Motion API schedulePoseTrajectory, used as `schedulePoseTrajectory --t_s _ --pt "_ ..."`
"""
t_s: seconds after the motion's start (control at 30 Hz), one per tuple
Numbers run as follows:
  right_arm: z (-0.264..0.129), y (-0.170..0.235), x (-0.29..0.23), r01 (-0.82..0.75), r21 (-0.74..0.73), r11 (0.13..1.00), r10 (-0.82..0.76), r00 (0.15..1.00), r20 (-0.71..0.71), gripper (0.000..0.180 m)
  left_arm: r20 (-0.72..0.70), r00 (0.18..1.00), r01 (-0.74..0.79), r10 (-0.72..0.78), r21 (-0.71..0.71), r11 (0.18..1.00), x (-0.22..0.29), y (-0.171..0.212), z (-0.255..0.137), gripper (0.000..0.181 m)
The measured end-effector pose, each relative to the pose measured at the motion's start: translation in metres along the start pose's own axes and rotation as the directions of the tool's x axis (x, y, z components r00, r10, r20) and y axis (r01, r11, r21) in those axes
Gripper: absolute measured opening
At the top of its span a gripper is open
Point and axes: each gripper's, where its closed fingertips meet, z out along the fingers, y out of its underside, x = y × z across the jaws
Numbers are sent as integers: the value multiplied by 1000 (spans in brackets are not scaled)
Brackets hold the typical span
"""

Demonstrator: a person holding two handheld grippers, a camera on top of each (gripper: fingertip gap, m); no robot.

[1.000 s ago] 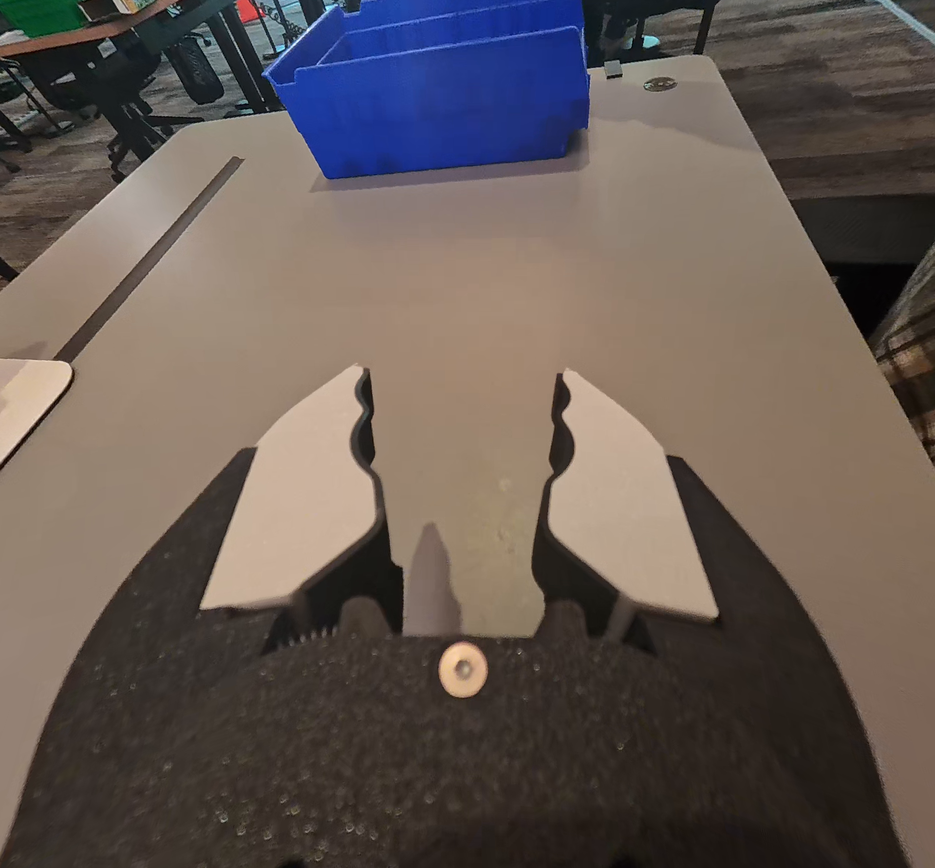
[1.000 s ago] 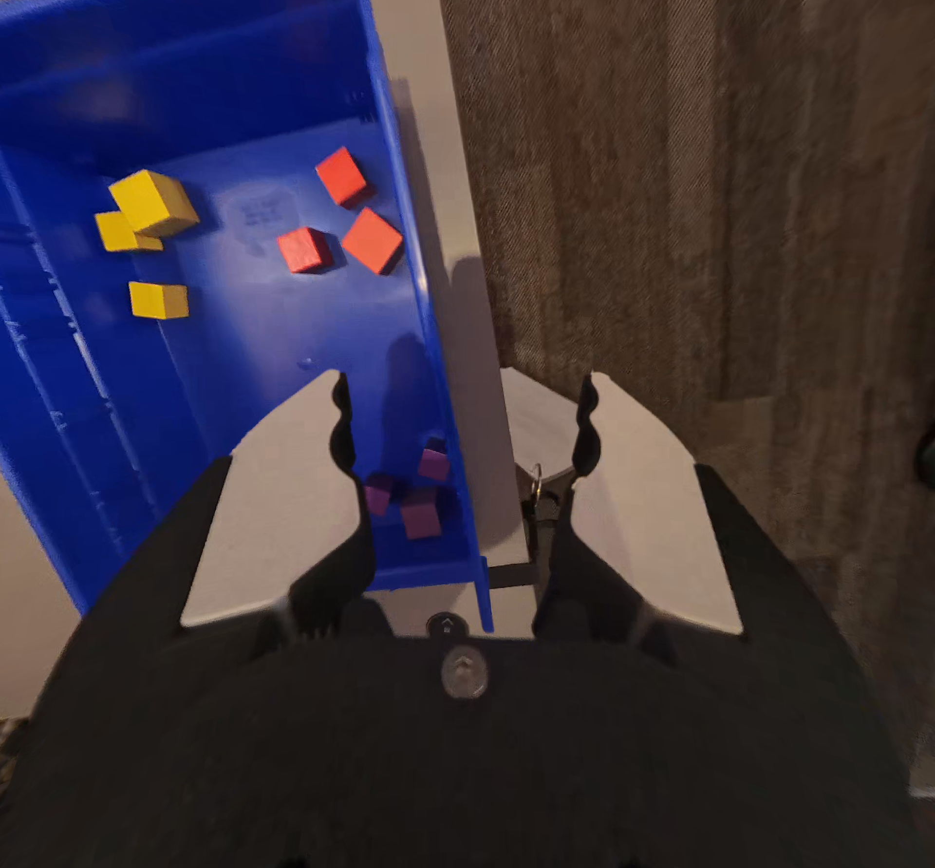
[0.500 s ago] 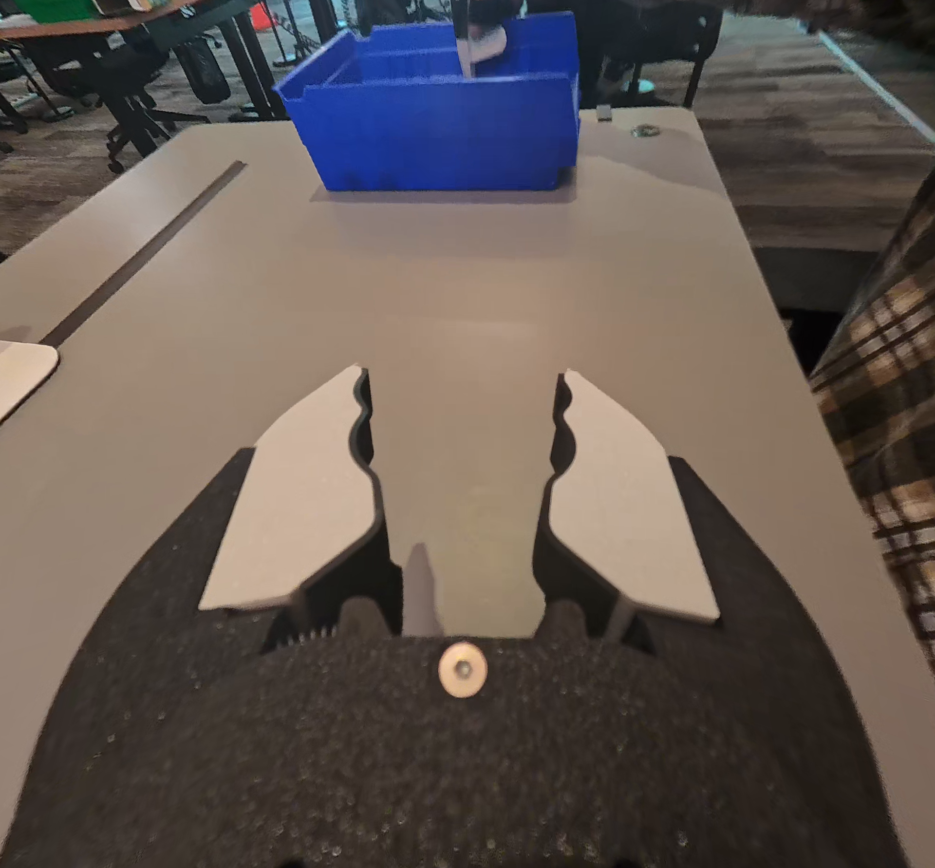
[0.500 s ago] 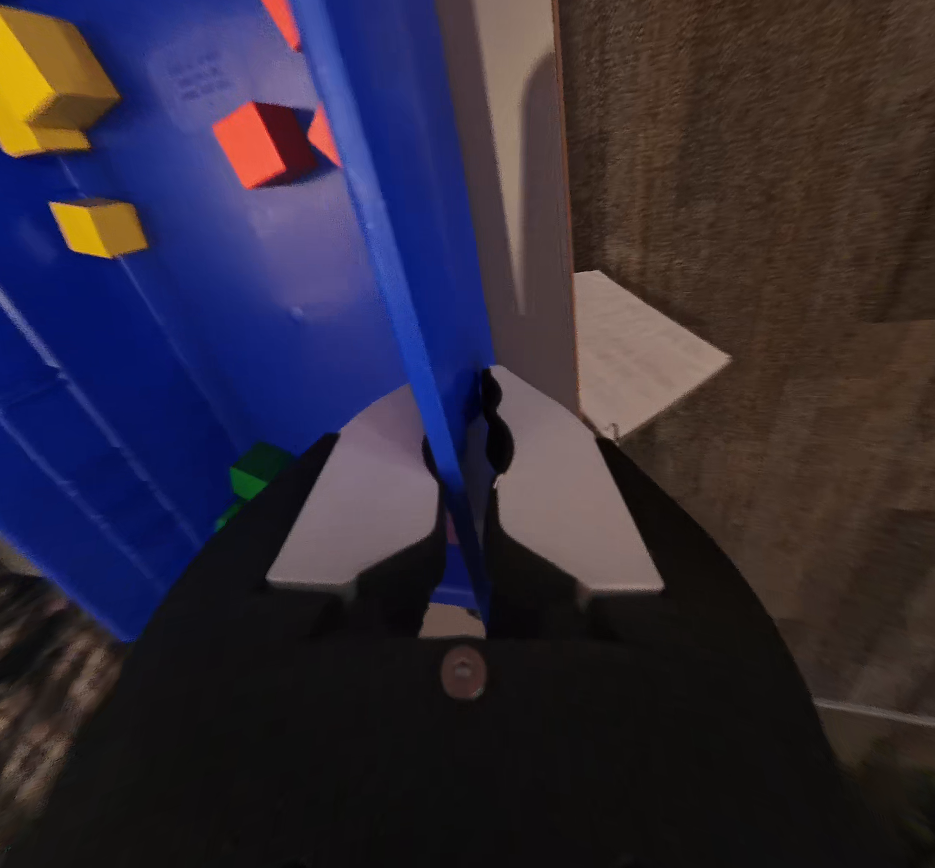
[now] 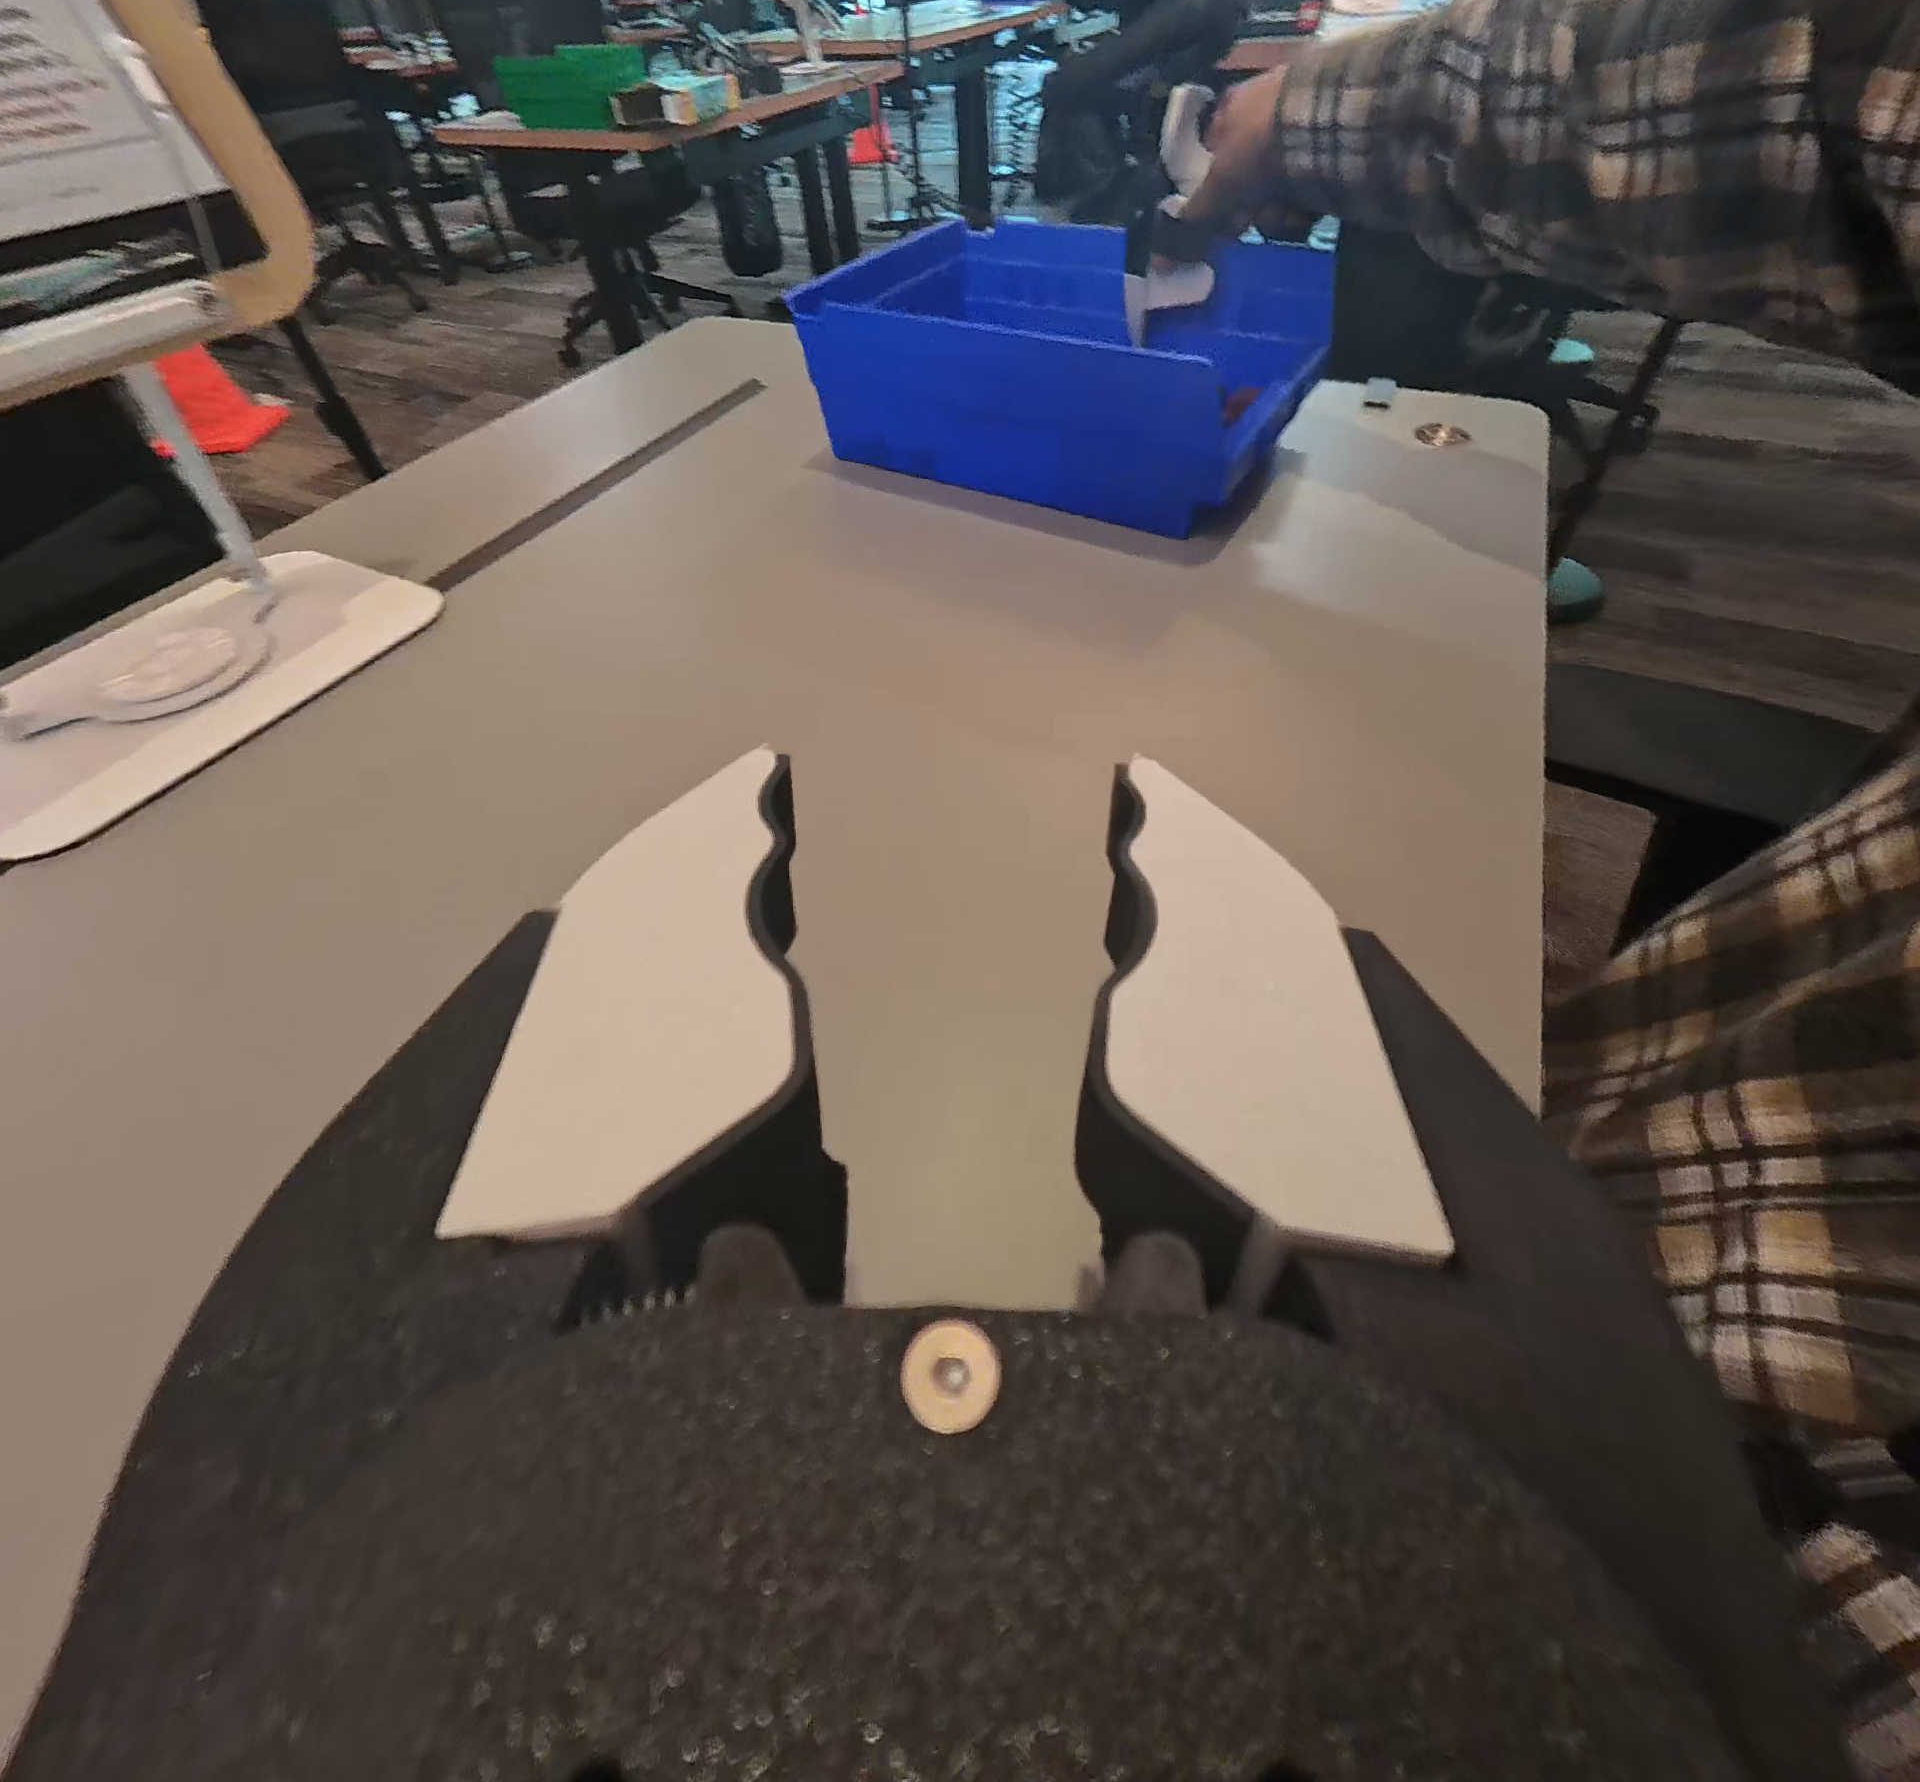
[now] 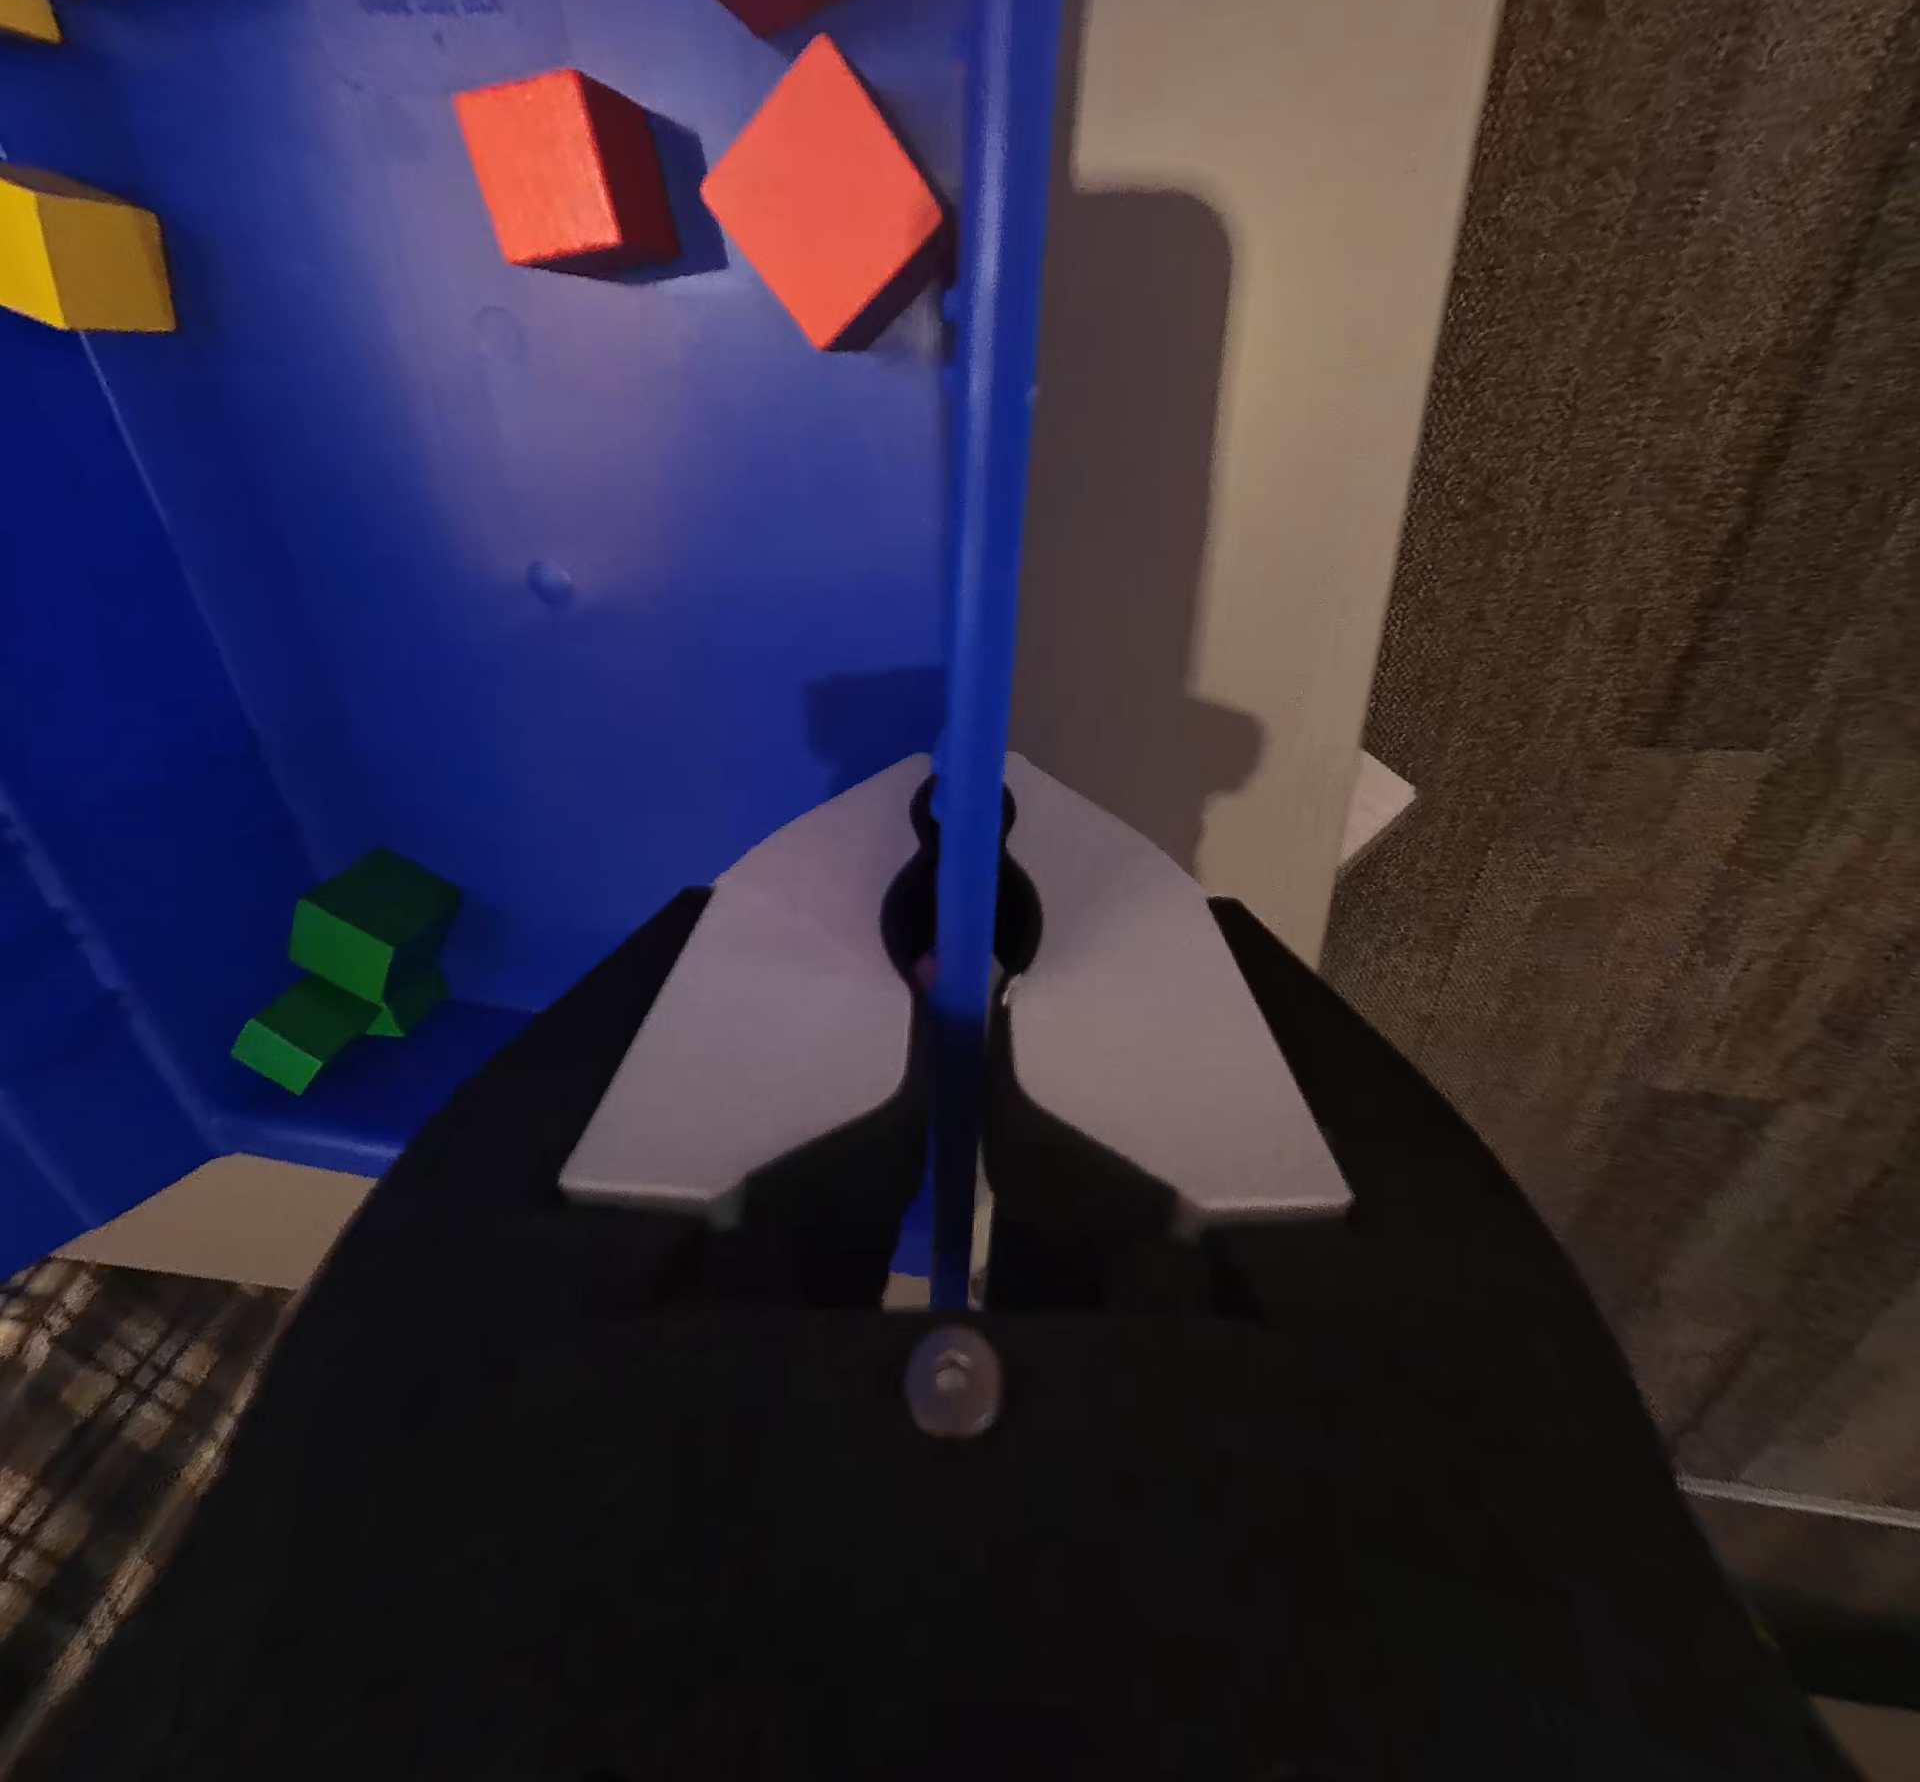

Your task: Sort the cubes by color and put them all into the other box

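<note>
The right gripper (image 6: 971, 797), spread 1.0 s ago, is now clamped on the blue box (image 6: 982, 444) wall; repositioning seems intended. The left gripper (image 5: 948, 776) jaws are kept spread.

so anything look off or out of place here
Yes: the right gripper is shut on the blue box's side wall, not a cube. The cubes inside look undisturbed, grouped by colour. No spill or damage shows.

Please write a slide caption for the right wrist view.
Right gripper shut on blue box wall; red cubes inside.
</note>
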Motion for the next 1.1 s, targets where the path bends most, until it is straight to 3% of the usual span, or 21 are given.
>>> schedulePoseTrajectory --t_s 0.37,0.77,1.1 --pt "16 -2 -99 101 1 995 -101 995 13 5 73 993 89 -91 41 995 -27 -38 -48 57" --pt "41 -3 -253 174 -56 983 -173 985 25 5 239 969 67 -57 -34 997 -55 -29 -109 55" --pt "61 17 -383 147 -92 985 -145 989 28 5 381 921 111 -84 -49 993 -88 -18 -148 55"
